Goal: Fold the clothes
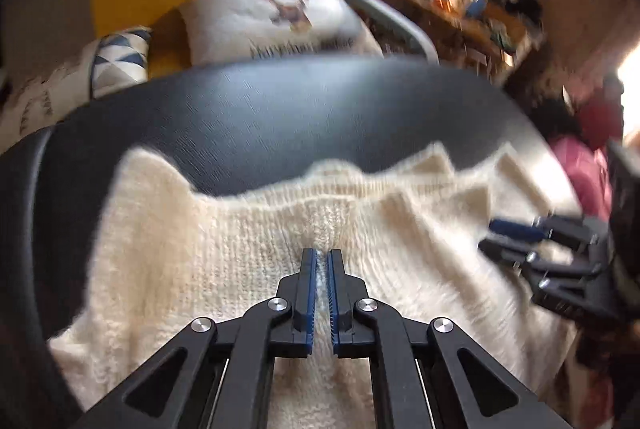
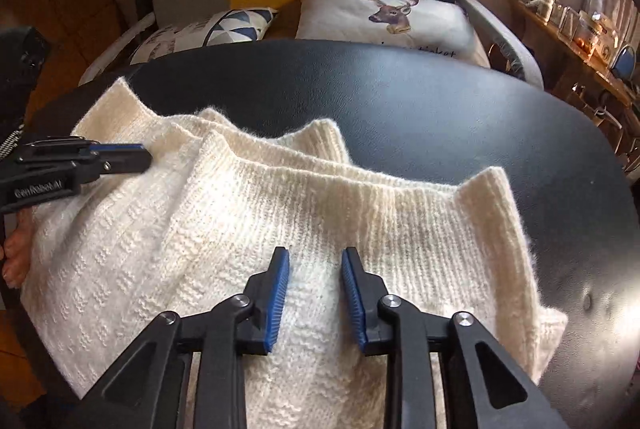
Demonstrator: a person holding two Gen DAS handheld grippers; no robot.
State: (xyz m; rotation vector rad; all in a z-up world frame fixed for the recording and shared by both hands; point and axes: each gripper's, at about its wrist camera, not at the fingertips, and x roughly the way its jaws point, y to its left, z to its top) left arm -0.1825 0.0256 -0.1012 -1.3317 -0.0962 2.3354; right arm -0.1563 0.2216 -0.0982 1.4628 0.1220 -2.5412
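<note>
A cream knitted sweater [image 1: 248, 253] [image 2: 224, 213] lies bunched in folds on a round black table [image 1: 280, 117] [image 2: 420, 117]. My left gripper [image 1: 322, 257] is shut, pinching a raised ridge of the knit between its blue pads; in the right wrist view its tip [image 2: 146, 153] is on the sweater's left fold. My right gripper [image 2: 314, 257] is open just above the sweater's middle, with nothing between its fingers. In the left wrist view the right gripper [image 1: 490, 235] sits over the sweater's right side. The left wrist view is blurred.
Behind the table stands a sofa with a deer-print cushion [image 2: 384, 17] and a triangle-pattern cushion [image 2: 236, 25]. A wooden shelf with small items [image 2: 580, 29] runs along the right. A hand [image 2: 16, 253] shows at the left edge.
</note>
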